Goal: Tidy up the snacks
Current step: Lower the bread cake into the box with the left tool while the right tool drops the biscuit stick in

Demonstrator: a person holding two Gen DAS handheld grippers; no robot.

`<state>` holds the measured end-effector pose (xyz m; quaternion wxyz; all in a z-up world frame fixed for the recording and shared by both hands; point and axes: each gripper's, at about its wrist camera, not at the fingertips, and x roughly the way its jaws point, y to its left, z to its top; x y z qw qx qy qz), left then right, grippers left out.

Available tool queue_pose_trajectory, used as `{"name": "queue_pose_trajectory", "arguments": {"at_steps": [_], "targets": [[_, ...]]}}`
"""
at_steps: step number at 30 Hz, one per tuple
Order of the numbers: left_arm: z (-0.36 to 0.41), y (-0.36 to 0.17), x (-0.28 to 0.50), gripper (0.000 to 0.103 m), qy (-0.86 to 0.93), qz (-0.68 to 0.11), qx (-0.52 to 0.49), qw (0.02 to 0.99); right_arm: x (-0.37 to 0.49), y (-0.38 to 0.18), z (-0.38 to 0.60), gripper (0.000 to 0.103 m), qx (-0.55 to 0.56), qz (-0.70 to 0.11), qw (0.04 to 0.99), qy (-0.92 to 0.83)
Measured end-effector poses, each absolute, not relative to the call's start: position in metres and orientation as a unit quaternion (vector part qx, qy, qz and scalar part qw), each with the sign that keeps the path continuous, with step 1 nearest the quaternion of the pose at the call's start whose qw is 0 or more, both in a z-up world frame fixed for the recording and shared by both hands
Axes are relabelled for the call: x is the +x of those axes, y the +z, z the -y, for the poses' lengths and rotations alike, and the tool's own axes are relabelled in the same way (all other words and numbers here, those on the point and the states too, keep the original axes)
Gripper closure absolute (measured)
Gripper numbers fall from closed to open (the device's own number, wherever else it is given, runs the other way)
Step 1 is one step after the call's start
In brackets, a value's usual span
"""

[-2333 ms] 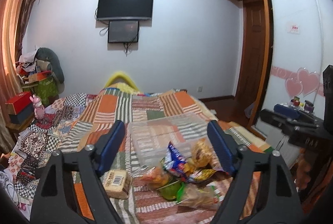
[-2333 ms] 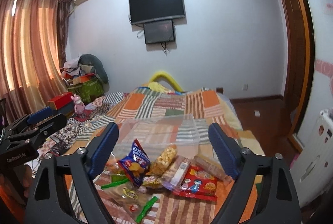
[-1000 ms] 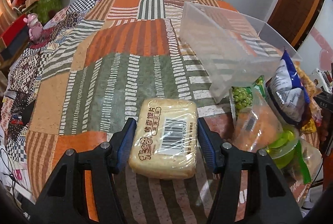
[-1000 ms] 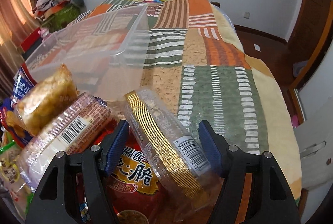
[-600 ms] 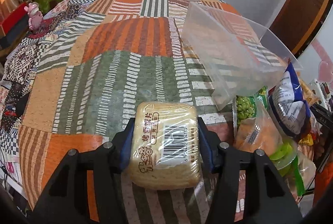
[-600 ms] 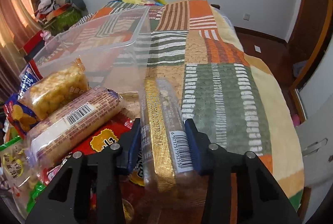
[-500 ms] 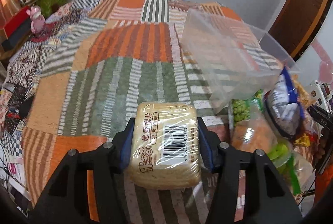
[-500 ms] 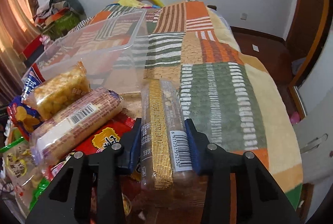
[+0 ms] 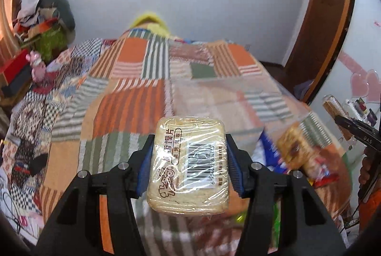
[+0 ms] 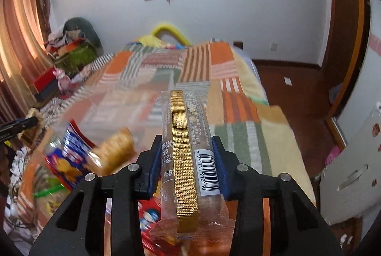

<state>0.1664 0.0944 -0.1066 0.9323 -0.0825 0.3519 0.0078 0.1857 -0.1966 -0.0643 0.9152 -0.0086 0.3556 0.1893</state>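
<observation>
Left hand-held gripper (image 9: 188, 166), pitched down over the patchwork quilt bed (image 9: 133, 101): pads clamped on a pale rectangular cling-wrapped toast-slice pack (image 9: 188, 166), barcode label facing the camera, digits partly legible, Chinese print. Pack is clear of the bed. Right hand-held gripper (image 10: 188, 164), same pitch: narrow grip on a clear-wrapped biscuit sleeve with gold seam strip (image 10: 188, 160), barcode 6971751912130. Blurred clear plastic bin (image 10: 114, 110) and snack pile (image 10: 78, 160) below left.

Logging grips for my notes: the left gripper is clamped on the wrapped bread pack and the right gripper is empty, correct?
Not quite. The left gripper does clamp the bread pack, but the right gripper is clamped on a gold-striped snack pack, as the right wrist view shows.
</observation>
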Motion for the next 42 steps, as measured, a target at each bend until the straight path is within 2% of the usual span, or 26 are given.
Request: {"name": "queue_pose_trajectory", "arguments": {"at_steps": [13,27,36,42], "targets": [[-0.066,-0.086,0.227,0.048,-0.021,-0.328,-0.075,0.942,0.221,-0.057,0.146,0.067,-0.004,-0.325,0.918,0.227],[-0.048,-0.128,0.289,0.048,-0.027,-0.384,-0.062,0.921,0.261,-0.09,0.098,0.067,-0.034,-0.373,0.892,0.254],[-0.046,-0.148,0.302,0.048,-0.03,-0.414,-0.054,0.908,0.266,-0.105,0.088,0.066,-0.065,-0.404,0.877,0.252],[-0.044,-0.133,0.289,0.046,-0.032,-0.392,-0.04,0.919,0.261,-0.093,0.092,0.067,-0.067,-0.392,0.882,0.253]]}}
